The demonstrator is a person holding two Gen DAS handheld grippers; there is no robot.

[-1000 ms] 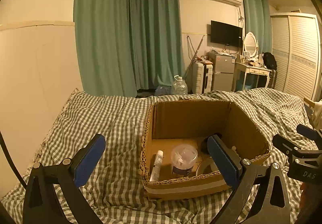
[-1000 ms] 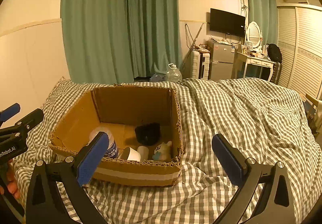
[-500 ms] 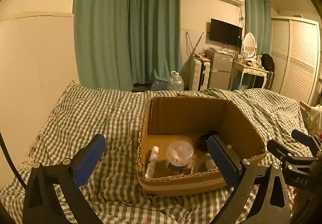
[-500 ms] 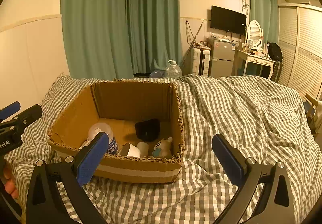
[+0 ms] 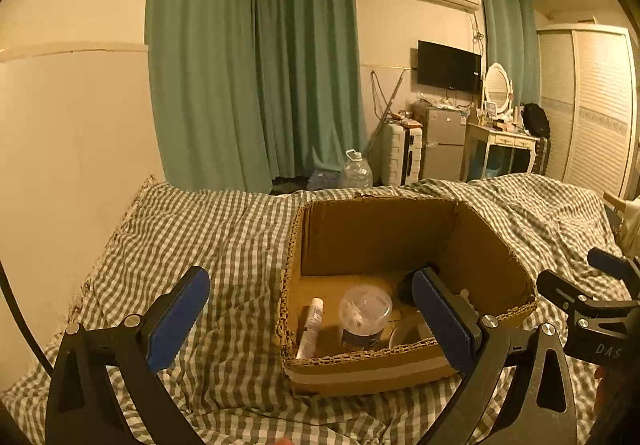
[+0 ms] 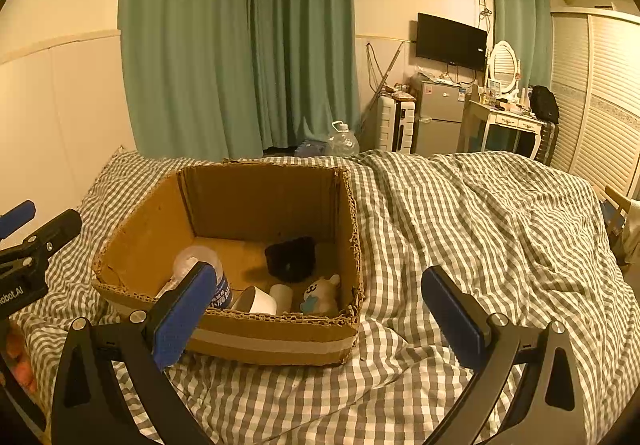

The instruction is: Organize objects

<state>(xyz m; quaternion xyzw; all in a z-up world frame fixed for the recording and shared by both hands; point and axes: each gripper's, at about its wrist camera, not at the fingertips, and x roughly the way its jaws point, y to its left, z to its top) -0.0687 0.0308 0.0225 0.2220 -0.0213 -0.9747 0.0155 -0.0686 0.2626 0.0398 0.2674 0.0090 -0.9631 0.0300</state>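
An open cardboard box (image 6: 256, 205) sits on the bed's checked cover (image 6: 480, 225), toward its left side. Inside, a clear-lidded jar (image 5: 365, 311) stands near the front wall with a slim white tube (image 5: 311, 327) lying just left of it; a roll of white tape (image 6: 256, 300) and a small plush toy (image 6: 322, 295) rest along the near right corner, and a dark round object (image 6: 291, 259) lies farther back. The left hand-held gripper (image 5: 310, 319) hangs in front of the box with its blue pads spread wide, gripping nothing. The right hand-held gripper (image 6: 316, 319), to the right of the other, is likewise wide apart and empty. Green curtains (image 6: 240, 45) hang at the far wall.
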